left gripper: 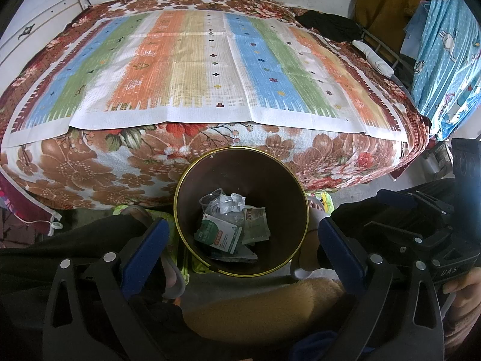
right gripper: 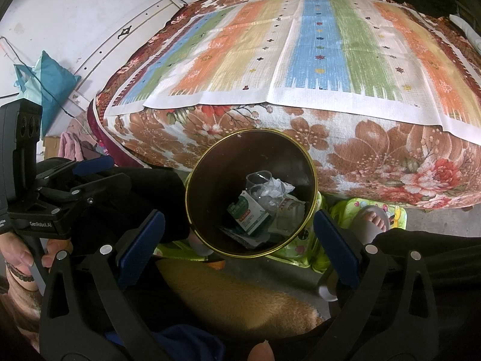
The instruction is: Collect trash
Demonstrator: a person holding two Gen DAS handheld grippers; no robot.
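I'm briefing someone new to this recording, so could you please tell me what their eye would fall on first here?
First, the round dark brown bin with a gold rim, standing on the floor against the bed, holding a green and white carton, crumpled white paper and clear plastic. Behind it spreads the striped blue, green and orange mat over the floral brown bedspread. Both blue-padded grippers, left and right, hang open and empty above the bin.

You are seeing "GenRobot.AI" printed on the left gripper's black body, and "UAS" showing on the right gripper's body. The green-and-white box in the bin is carrying print too small to read.
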